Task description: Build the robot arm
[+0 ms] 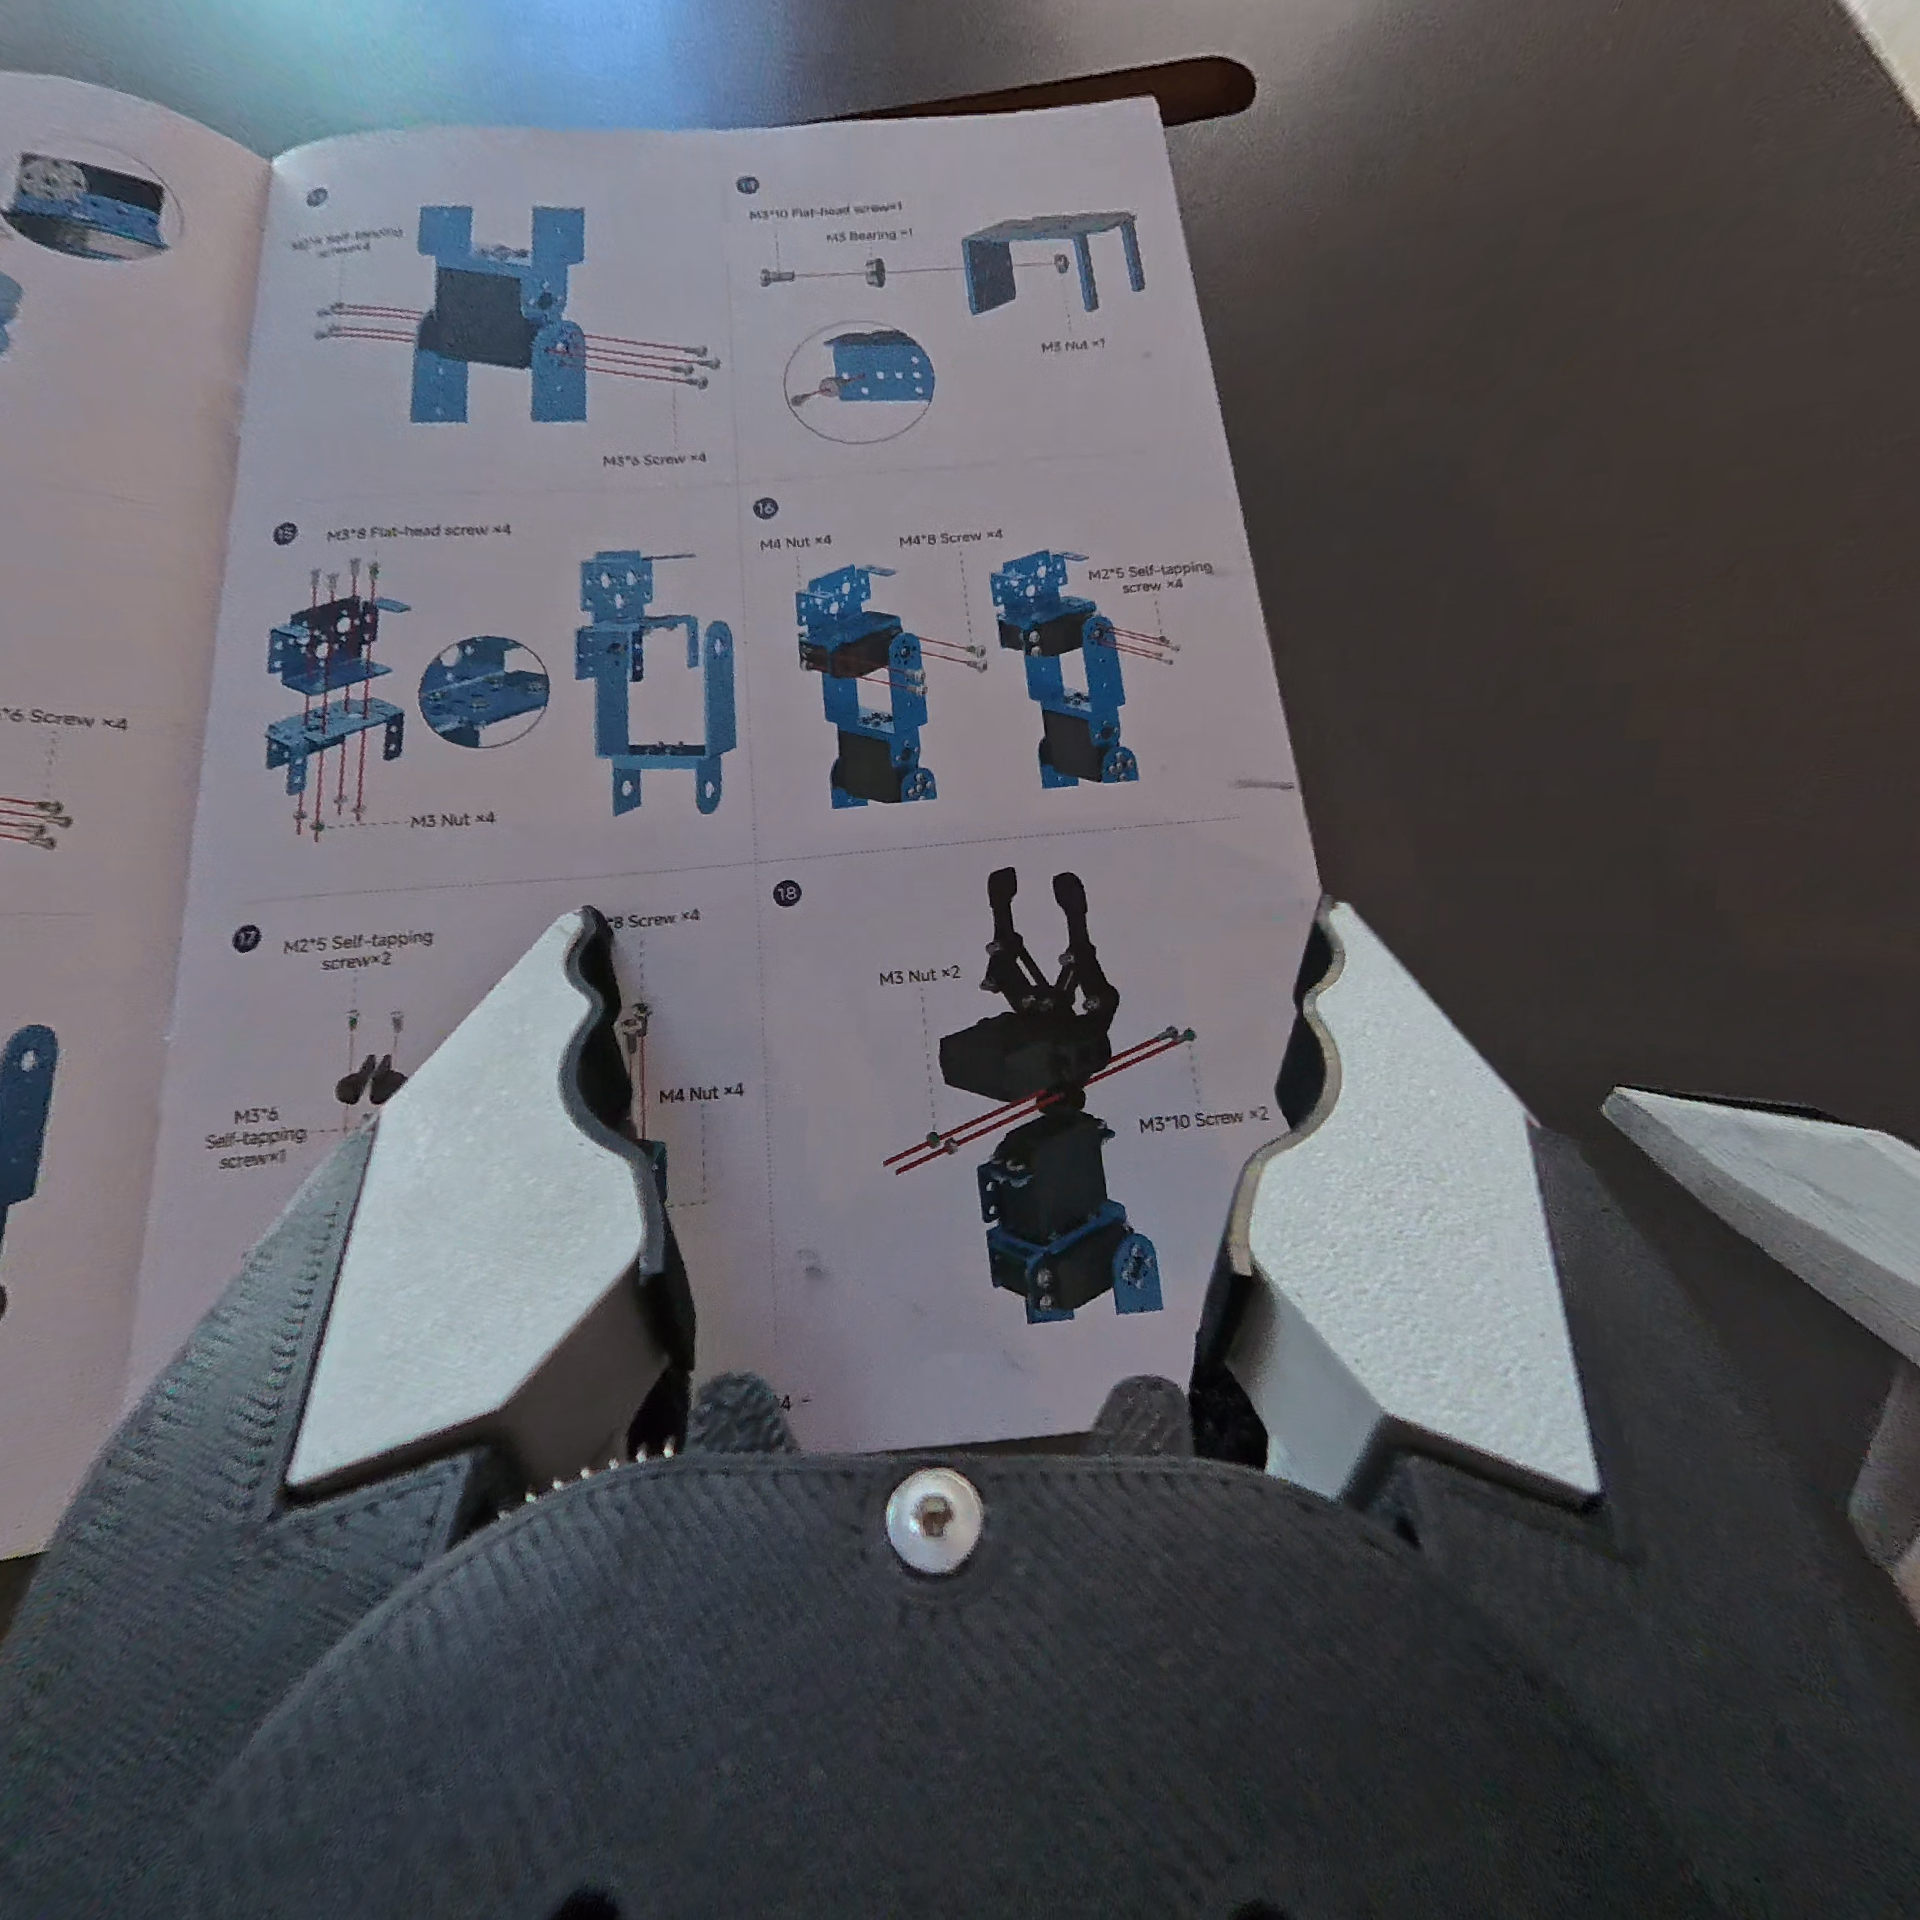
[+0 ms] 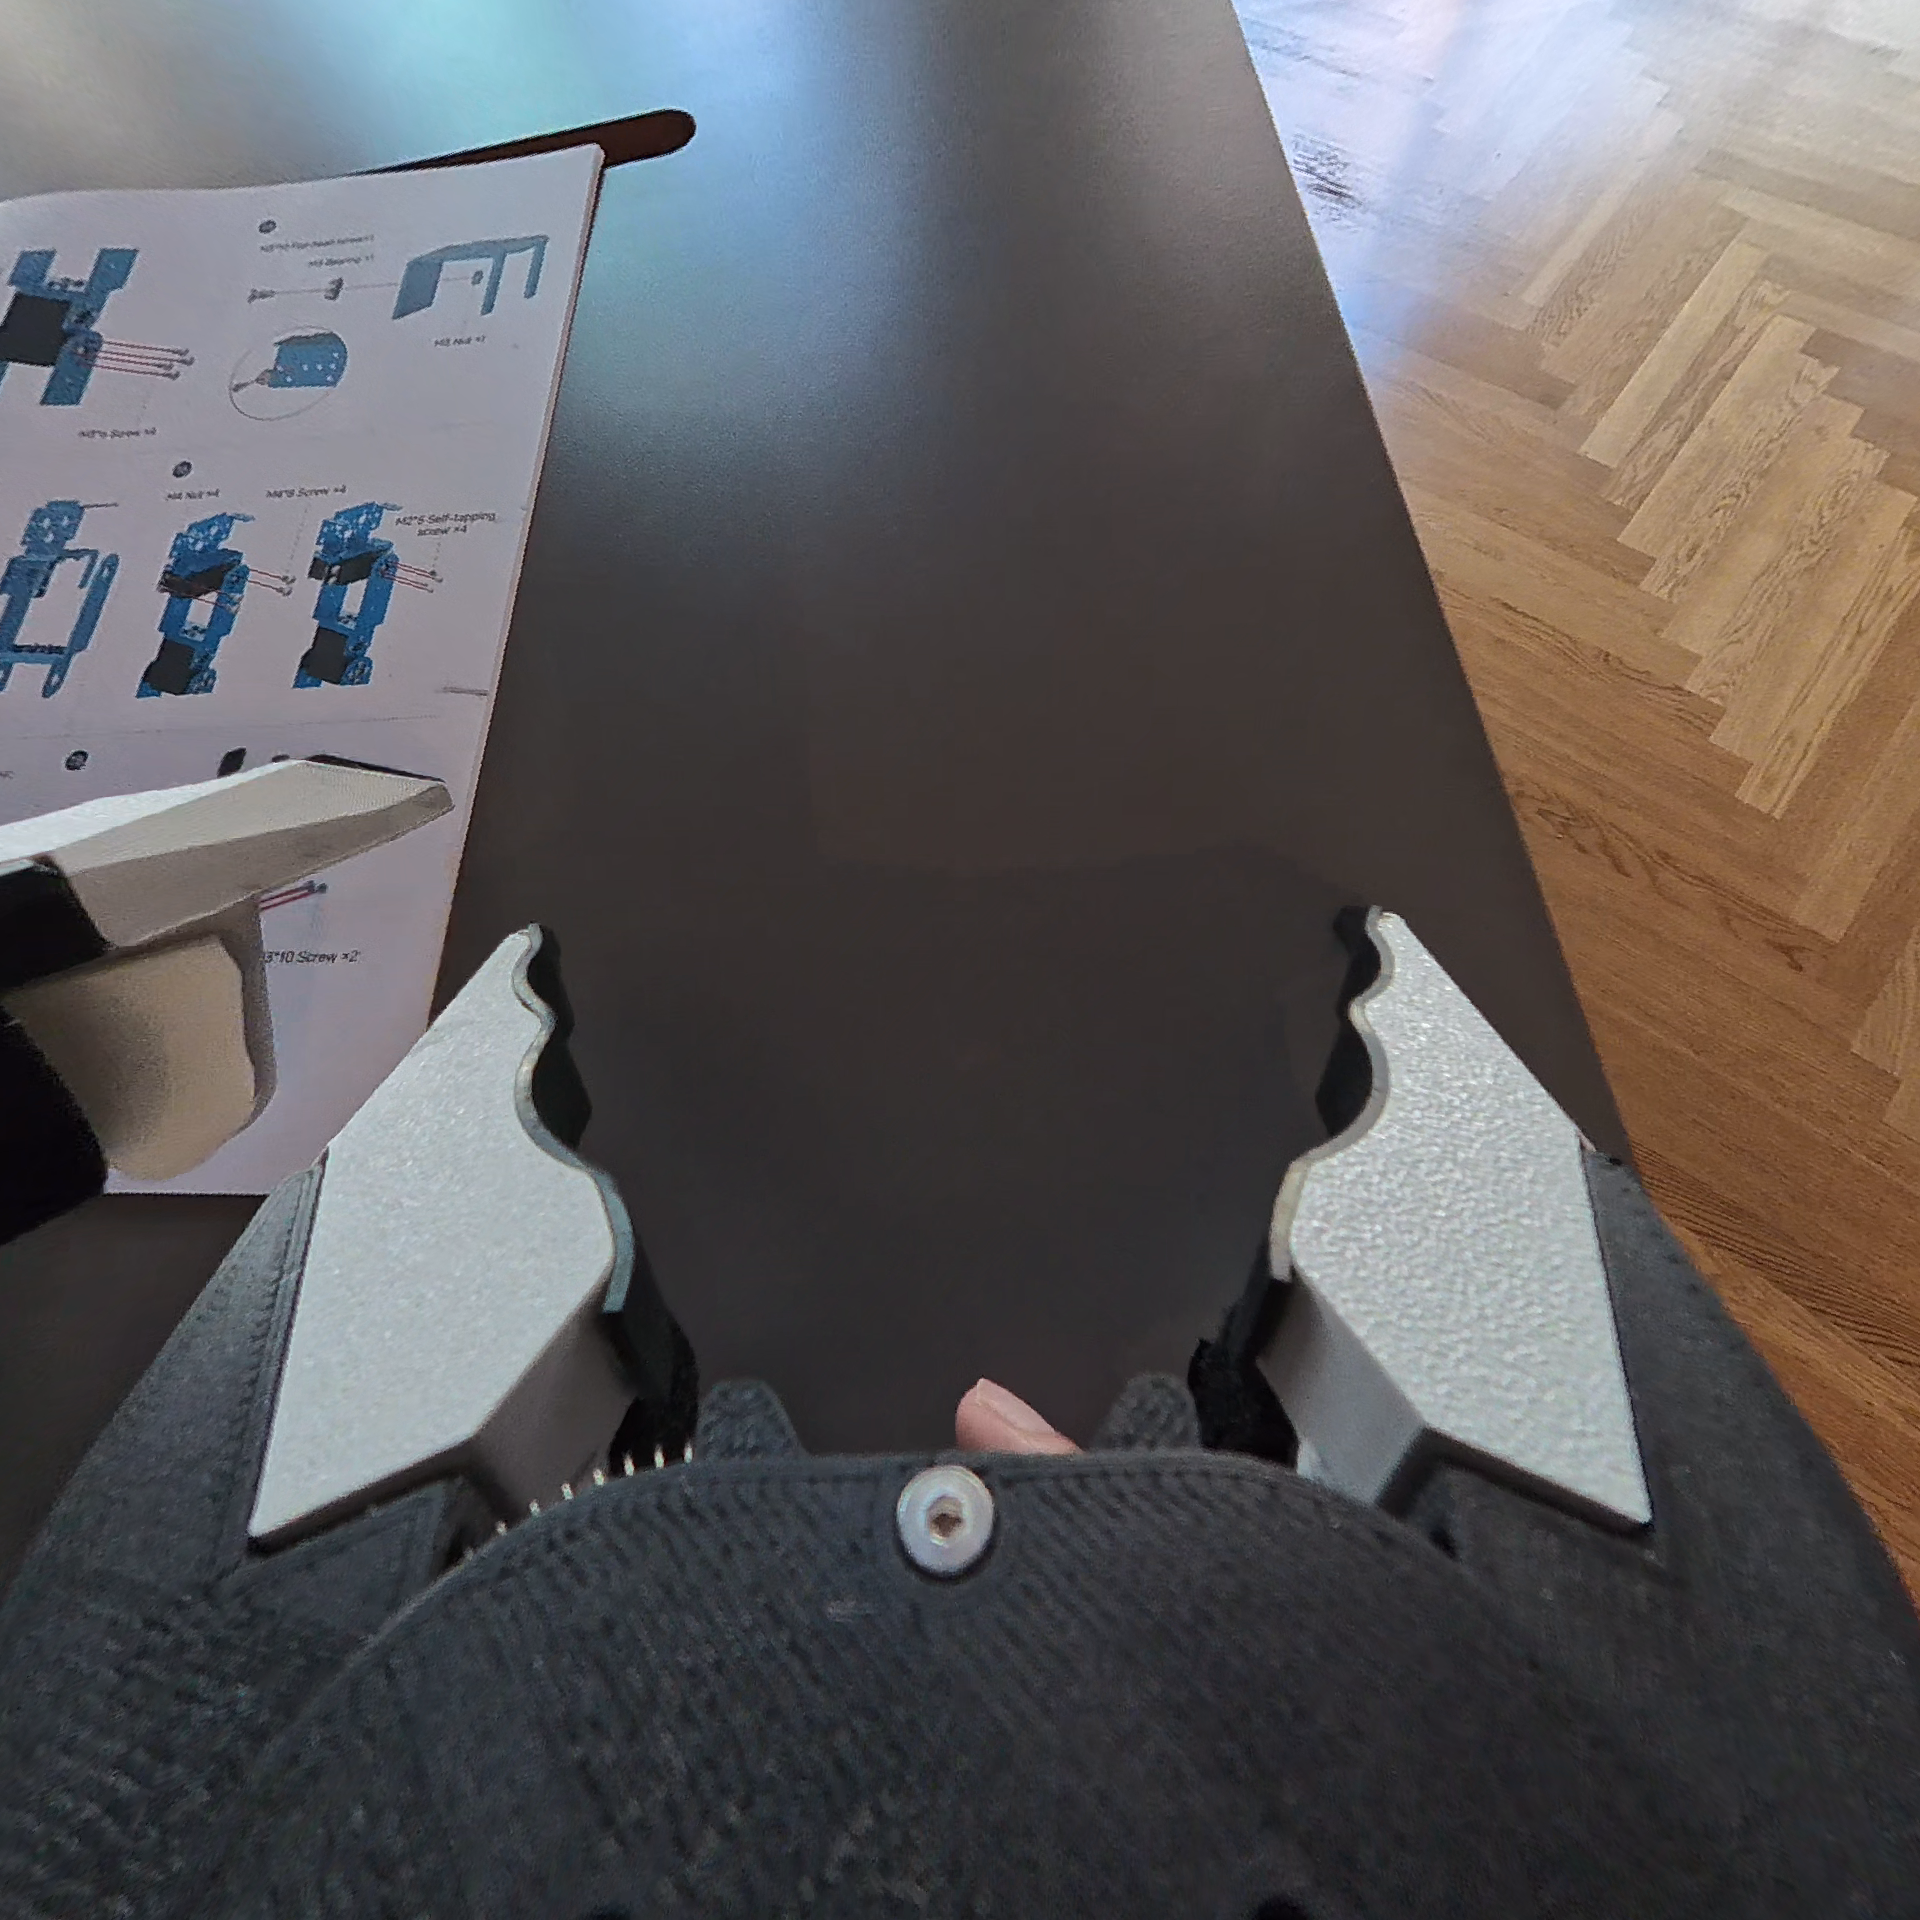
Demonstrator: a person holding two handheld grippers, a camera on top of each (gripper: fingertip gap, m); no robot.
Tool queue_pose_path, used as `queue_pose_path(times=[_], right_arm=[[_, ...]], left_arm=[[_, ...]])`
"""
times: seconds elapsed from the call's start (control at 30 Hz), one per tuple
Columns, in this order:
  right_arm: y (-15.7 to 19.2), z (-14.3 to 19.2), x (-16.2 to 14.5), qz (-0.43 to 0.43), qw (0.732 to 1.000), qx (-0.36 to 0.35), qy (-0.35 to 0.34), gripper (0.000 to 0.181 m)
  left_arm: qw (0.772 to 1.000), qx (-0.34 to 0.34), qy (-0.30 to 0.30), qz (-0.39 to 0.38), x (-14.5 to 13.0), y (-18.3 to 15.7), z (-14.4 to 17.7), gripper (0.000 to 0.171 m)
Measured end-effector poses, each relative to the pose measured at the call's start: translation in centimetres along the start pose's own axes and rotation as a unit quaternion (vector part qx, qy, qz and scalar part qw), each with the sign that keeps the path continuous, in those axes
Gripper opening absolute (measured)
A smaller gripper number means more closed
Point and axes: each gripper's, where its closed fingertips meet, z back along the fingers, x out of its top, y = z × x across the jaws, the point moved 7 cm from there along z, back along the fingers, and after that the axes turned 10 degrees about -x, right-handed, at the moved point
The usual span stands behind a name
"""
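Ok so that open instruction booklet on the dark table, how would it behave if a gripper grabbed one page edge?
The instruction booklet looks thin and light, so it would probably flop and bend rather than lift flat. Its pages lie smooth on the dark table, so a push would likely slide it. A pinched single page might crease or tear.

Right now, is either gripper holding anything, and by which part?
Nothing is held. The left gripper is open above the open booklet; the right gripper is open over the bare dark table.

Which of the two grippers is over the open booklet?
The left gripper: its open fingers frame the assembly booklet, while the right gripper hovers above bare dark table.
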Motion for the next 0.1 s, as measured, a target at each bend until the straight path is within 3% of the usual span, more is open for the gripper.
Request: queue_pose_path(times=[0.1], right_arm=[[0.15, -0.14, -0.07, 0.01, 1.0, -0.009, 0.006, 0.142]], left_arm=[[1.0, 0.01, -0.005, -0.003, -0.14, 0.01, -0.04, 0.128]])
